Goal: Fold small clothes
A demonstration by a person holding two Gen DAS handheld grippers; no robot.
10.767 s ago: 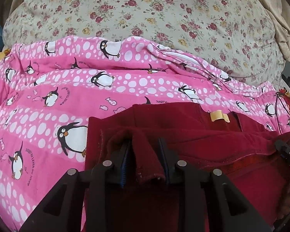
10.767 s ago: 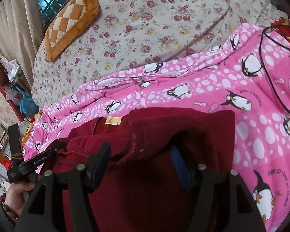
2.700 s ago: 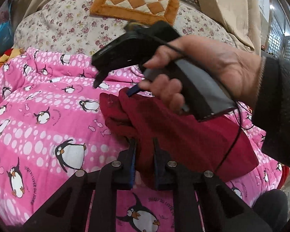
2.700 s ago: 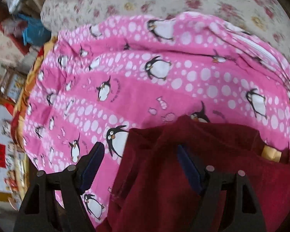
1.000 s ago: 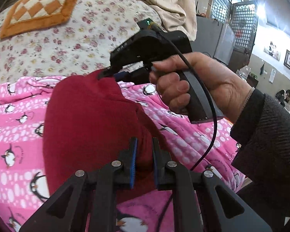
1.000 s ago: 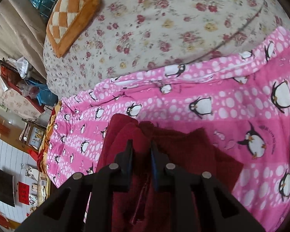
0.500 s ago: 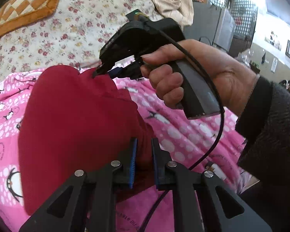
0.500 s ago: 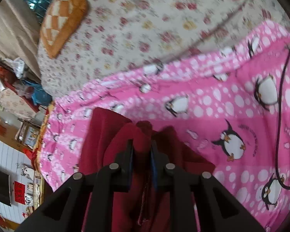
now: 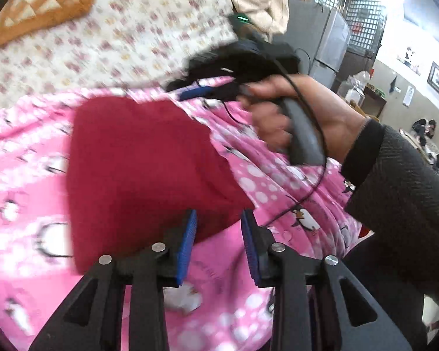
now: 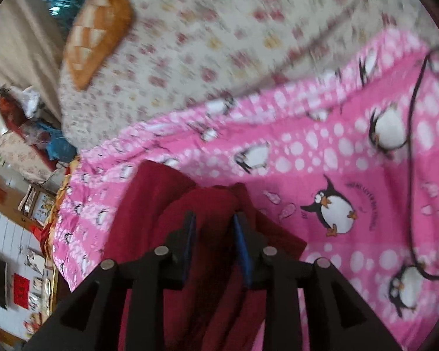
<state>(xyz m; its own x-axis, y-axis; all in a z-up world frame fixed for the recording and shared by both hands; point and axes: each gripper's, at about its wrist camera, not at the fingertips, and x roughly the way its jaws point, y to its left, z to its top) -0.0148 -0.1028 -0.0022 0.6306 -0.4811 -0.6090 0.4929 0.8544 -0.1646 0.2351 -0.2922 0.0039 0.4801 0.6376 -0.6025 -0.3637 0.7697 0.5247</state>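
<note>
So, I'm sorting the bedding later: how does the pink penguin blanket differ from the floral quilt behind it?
The pink penguin blanket is bright pink with white dots and penguins; the floral quilt is cream with small reddish flowers. The blanket carries the folded red garment; the quilt carries an orange checked cushion. Both are soft printed bedding.

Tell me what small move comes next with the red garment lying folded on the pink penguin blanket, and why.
Probably draw both grippers back clear of the red garment. It lies folded on the pink penguin blanket; the left gripper is opening with only its corner between the jaws, and the right gripper is opening over the cloth.
</note>
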